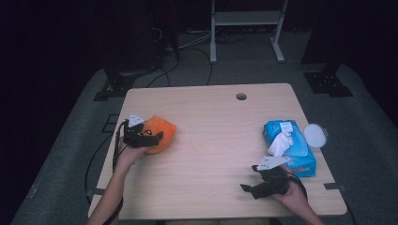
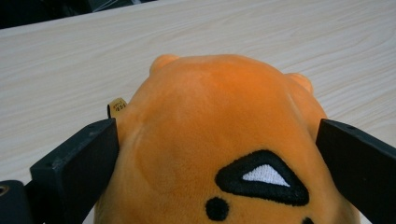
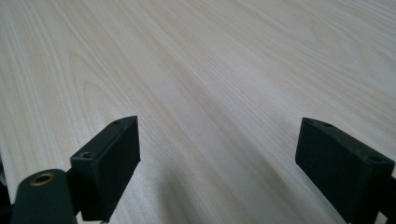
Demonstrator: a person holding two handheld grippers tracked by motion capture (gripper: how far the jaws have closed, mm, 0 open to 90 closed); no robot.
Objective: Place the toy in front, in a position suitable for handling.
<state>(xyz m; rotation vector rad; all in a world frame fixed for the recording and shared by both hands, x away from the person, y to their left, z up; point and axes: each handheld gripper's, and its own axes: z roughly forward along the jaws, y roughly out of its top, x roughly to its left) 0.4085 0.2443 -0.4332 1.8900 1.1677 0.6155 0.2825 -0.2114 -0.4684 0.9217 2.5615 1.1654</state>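
While my left gripper (image 1: pixel 158 136) sits around the orange plush toy (image 1: pixel 159 134) at the left side of the bench (image 1: pixel 211 126), the grasp looks only half made. Left gripper view: a black jaw stands on each flank of the toy (image 2: pixel 219 140), both touching or very near the fabric; the plush shows no clear dent, so I cannot say it is clamped. I read the jaws as wide apart and bracketing it. Toy rests on the bench, face markings toward the camera, a small yellow tag (image 2: pixel 116 107) at its side.

My right gripper (image 1: pixel 249 189) hangs low over bare wood near the front right edge, jaws spread, nothing between them; its own view gives wood grain (image 3: pixel 196 84) between the two black jaws.

Elsewhere: blue pack of wet wipes (image 1: pixel 293 150) at the right edge, one white wipe (image 1: pixel 280 143) pulled up through its top, and a round white lid (image 1: pixel 315 135) just beside it. Right gripper is near the pack, not touching.

Judgement: approach to the toy done, jaws placed. Left to do: close on it, lift, carry. Right hand idle so far.
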